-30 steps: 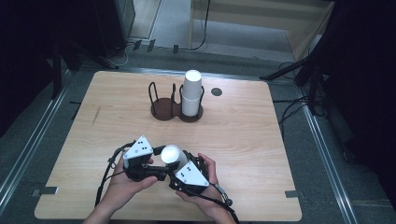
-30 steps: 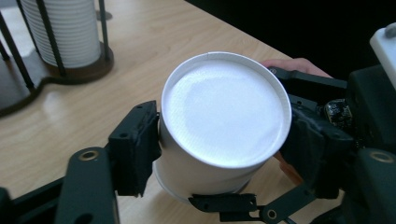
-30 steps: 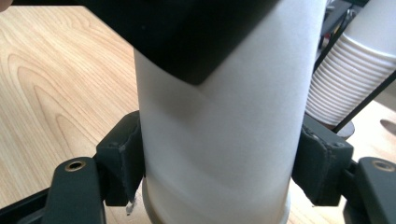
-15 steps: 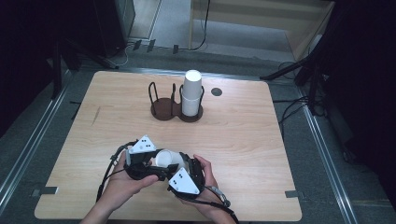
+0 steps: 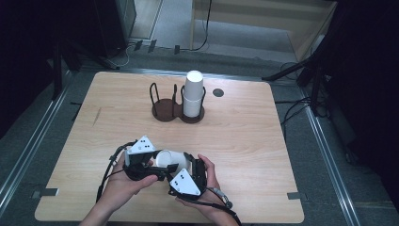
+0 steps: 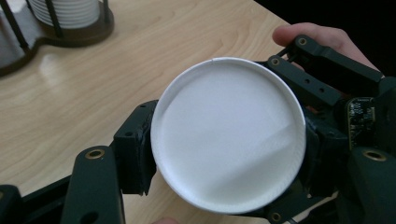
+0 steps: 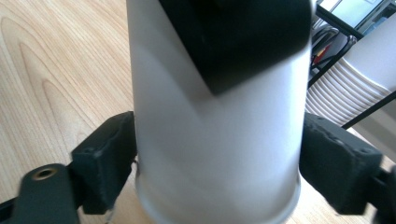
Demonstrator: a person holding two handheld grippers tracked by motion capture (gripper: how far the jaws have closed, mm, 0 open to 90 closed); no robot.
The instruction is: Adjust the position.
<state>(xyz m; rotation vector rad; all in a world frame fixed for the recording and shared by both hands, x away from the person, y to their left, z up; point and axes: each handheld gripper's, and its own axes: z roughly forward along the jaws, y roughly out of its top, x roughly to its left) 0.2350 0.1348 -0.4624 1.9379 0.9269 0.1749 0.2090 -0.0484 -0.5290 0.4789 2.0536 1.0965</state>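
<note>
Nearest the person, the left gripper [image 5: 157, 170] and right gripper [image 5: 192, 165] both pinched one white paper cup [image 5: 171, 159], lying on its side between them above the table [image 5: 244, 141]. Its flat bottom faced the left gripper view. Well beyond the cup stood the dark holder [image 5: 165, 111], with a stack of cups [image 5: 192, 94] in its right ring.

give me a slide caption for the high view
Two hand-held grippers hold a white paper cup near the table's front edge.
</note>
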